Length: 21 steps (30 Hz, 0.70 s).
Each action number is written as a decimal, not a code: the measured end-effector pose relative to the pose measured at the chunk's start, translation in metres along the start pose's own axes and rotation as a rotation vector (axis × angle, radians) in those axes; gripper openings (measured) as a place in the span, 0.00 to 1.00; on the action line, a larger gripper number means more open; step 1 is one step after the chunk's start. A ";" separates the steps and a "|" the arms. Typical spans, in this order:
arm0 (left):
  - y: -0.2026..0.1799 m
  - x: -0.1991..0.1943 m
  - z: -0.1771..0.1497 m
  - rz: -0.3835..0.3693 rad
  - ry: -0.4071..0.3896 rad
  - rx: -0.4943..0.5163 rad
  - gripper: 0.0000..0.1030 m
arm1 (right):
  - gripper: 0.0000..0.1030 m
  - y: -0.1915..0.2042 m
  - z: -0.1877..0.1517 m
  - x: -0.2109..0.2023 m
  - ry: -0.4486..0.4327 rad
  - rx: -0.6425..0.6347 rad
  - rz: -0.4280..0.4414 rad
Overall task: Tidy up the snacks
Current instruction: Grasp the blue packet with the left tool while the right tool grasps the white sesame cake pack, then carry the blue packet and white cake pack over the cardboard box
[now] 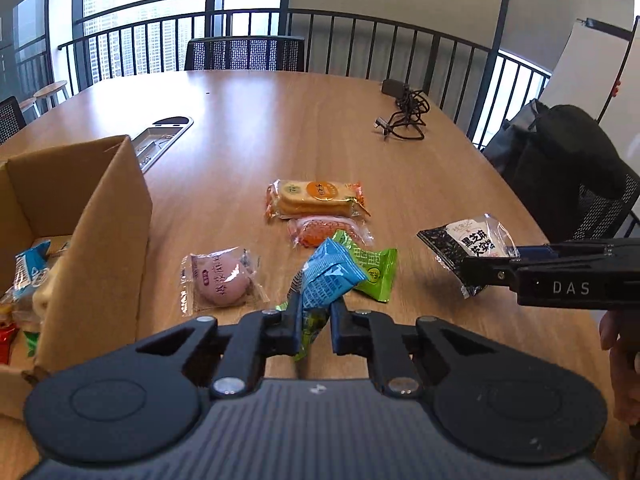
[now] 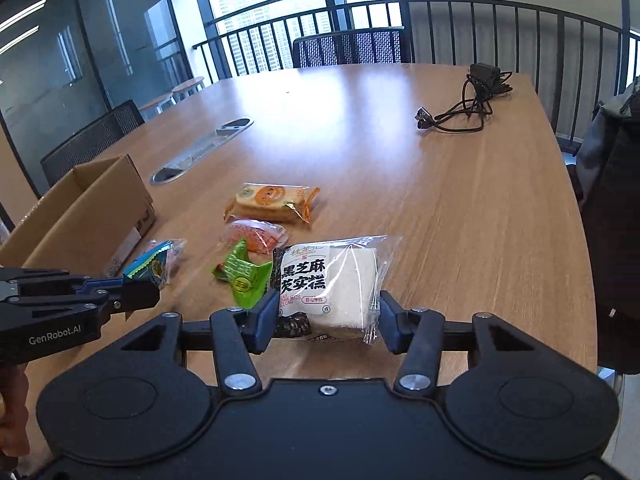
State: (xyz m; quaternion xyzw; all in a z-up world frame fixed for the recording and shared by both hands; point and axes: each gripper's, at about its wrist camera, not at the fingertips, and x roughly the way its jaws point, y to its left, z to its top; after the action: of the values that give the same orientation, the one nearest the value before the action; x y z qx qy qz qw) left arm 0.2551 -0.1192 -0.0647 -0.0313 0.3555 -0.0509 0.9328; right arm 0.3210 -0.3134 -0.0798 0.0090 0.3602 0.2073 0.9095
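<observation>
- Left gripper (image 1: 314,320) pinches the blue snack packet (image 1: 330,278), lifted clear of the wooden table (image 1: 280,128).
- Right gripper (image 2: 326,316) clamps the black sesame cake pack (image 2: 328,284), also off the tabletop.
- Cardboard box (image 1: 100,216) sits at nine o'clock of the left gripper, snacks inside.
- Pink bun (image 1: 220,276), green packet (image 1: 376,272), orange biscuits (image 1: 314,198) lie at twelve.

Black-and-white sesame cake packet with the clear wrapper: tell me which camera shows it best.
The right wrist view. There the black-and-white sesame cake packet faces the camera, with its label and white cake plain between the right claw fingers. The left wrist view shows it smaller, side-on at the right edge, partly hidden by that claw.
</observation>
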 end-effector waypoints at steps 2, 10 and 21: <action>0.003 -0.010 -0.001 -0.012 -0.011 -0.002 0.12 | 0.49 0.006 -0.002 -0.008 -0.017 0.006 -0.004; 0.019 -0.066 0.004 -0.053 -0.096 -0.007 0.12 | 0.49 0.036 -0.002 -0.045 -0.087 0.013 -0.006; 0.050 -0.135 0.009 -0.022 -0.186 -0.029 0.12 | 0.49 0.075 0.006 -0.076 -0.155 -0.005 0.035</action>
State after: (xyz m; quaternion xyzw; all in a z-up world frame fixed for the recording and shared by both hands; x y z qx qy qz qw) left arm 0.1646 -0.0536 0.0261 -0.0532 0.2675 -0.0527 0.9606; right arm 0.2475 -0.2727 -0.0132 0.0291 0.2882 0.2225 0.9309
